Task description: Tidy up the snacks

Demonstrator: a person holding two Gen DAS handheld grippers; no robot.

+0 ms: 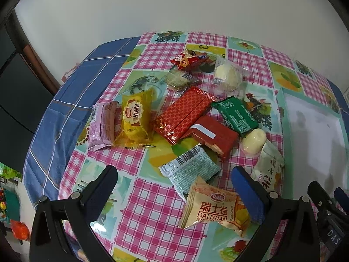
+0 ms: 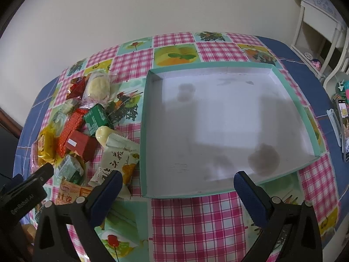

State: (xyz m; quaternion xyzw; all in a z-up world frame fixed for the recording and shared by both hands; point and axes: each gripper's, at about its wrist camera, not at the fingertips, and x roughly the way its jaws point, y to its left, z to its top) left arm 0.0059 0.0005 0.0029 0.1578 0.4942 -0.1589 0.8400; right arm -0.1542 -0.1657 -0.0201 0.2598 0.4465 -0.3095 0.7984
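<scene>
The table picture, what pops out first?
A jumble of bright snack packets is piled on the pink checked tablecloth, with a red patterned foil packet in the middle. To its right sits a big empty teal-rimmed cardboard tray.

Twelve snack packets (image 1: 184, 114), one box (image 2: 229, 128), two grippers (image 1: 174, 185)

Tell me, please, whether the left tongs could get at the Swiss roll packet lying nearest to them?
Probably yes: the left tongs are open, and the Swiss roll packet lies on top of the pile's near edge, between the fingers, with nothing over it.
</scene>
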